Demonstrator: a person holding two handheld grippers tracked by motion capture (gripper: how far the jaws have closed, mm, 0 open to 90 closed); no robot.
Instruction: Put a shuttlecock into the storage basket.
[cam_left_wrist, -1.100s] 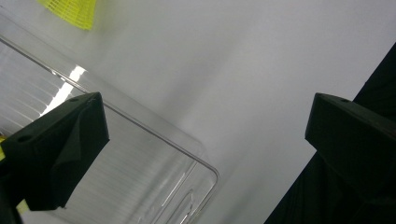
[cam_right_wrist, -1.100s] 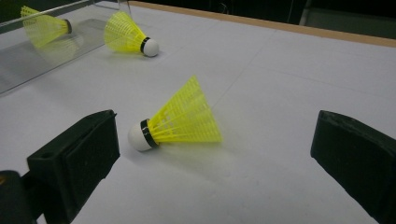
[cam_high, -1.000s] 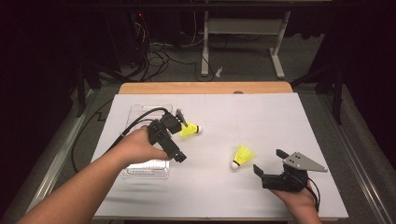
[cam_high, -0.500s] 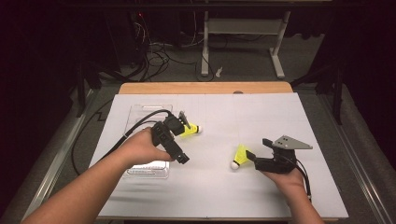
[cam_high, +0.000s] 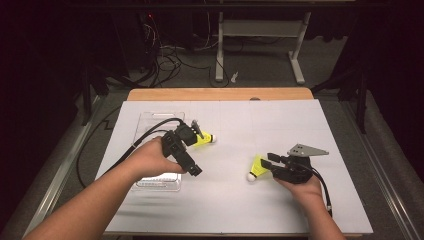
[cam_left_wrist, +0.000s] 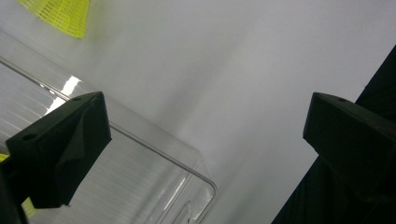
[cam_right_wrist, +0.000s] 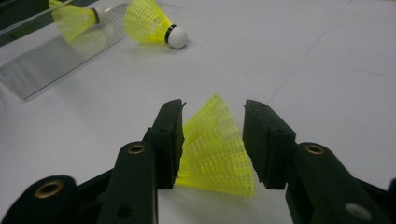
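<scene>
Right gripper (cam_right_wrist: 212, 140): you have it low over the white table (cam_high: 300, 130) on your near right, jaws spread, one each side of the yellow skirt of the near shuttlecock (cam_right_wrist: 217, 149). Whether the pads already touch the mesh I cannot tell; they look just off it.

Near shuttlecock: in the high view it (cam_high: 255, 168) lies on its side just ahead of your right gripper (cam_high: 268, 164), white cork pointing toward you and to the left.

Step in hand: judged from this, closing on that skirt and lifting it.

How to do it well: the mesh is light and will likely crush or spring out, so close slowly and stop once it holds. Keep both pads level with the skirt's middle, not its flared rim. Lift straight up before carrying.

Left gripper (cam_high: 182, 145): your left hand (cam_high: 152, 157) holds it over the clear tray (cam_high: 150, 120); in the left gripper view its jaws stand wide apart with nothing between them above the tray's corner (cam_left_wrist: 201, 179).

Far shuttlecock (cam_high: 204, 139): it lies on the table just beside the tray's right edge, near the left gripper.

Likely goal: the tray. Keep your left gripper out of the right's path.
</scene>
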